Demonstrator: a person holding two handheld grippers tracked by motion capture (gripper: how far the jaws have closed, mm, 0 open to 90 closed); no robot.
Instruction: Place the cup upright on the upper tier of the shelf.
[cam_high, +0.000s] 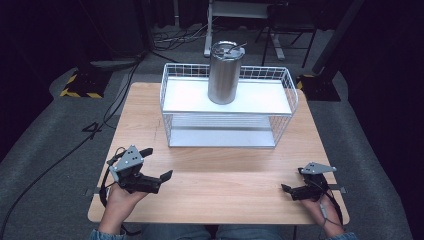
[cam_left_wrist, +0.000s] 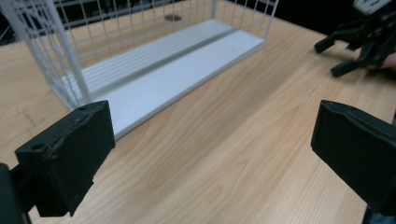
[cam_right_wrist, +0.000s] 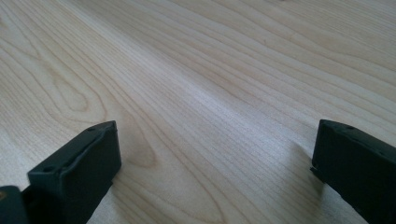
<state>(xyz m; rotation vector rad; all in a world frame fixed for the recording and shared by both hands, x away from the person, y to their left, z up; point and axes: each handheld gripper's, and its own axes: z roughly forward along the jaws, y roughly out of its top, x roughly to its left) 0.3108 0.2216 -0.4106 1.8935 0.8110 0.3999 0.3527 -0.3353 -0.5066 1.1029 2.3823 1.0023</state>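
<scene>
High view: left claw and right claw rest low near the bench front edge, both wide, holding nothing; steel tumbler stands upright on the wire rack top shelf, no readable label. Left gripper view: jaws wide, rack's lower shelf ahead, right claw at far right. Right gripper view: jaws wide over bare wood.

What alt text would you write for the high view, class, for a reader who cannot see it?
A steel tumbler stands upright on the top shelf of a white wire rack on a wooden table. Nearer the camera, the left gripper and right gripper rest open on the tabletop, apart from the rack.
</scene>
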